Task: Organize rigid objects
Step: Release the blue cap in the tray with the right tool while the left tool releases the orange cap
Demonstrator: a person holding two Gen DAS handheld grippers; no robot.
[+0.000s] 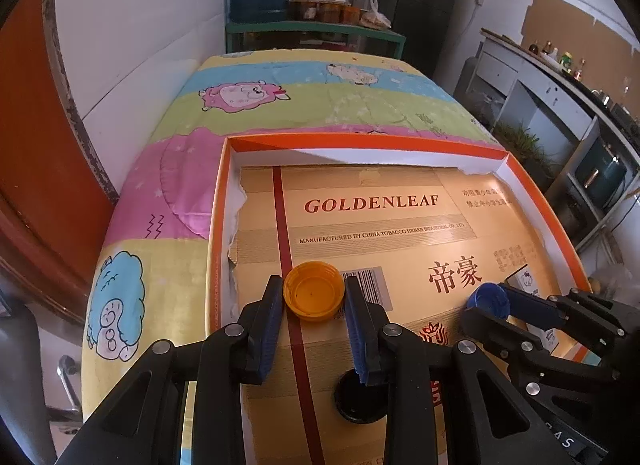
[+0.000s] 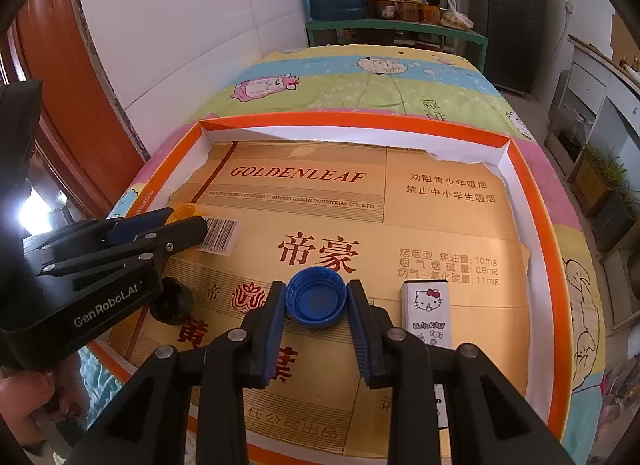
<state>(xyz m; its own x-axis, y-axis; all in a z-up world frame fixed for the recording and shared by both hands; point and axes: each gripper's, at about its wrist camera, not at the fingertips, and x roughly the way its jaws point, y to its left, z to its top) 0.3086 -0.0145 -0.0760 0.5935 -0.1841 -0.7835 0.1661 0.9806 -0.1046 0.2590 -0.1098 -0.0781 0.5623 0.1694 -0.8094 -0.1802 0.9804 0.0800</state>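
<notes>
My left gripper (image 1: 314,297) is shut on an orange bottle cap (image 1: 314,295), open side up, over the cardboard-lined orange tray (image 1: 360,143). My right gripper (image 2: 317,297) is shut on a blue bottle cap (image 2: 317,297), also open side up, over the same tray (image 2: 352,119). A black cap (image 1: 356,401) lies on the cardboard below the left gripper; it also shows in the right wrist view (image 2: 172,301). The right gripper with the blue cap (image 1: 486,299) shows at right in the left wrist view. The left gripper (image 2: 188,221) shows at left in the right wrist view.
A small white Hello Kitty box (image 2: 427,311) lies on the cardboard right of the blue cap. The tray sits on a cartoon-print cloth (image 1: 248,97). A white wall (image 1: 140,45) and red door are on the left; shelves and cabinets stand behind and to the right.
</notes>
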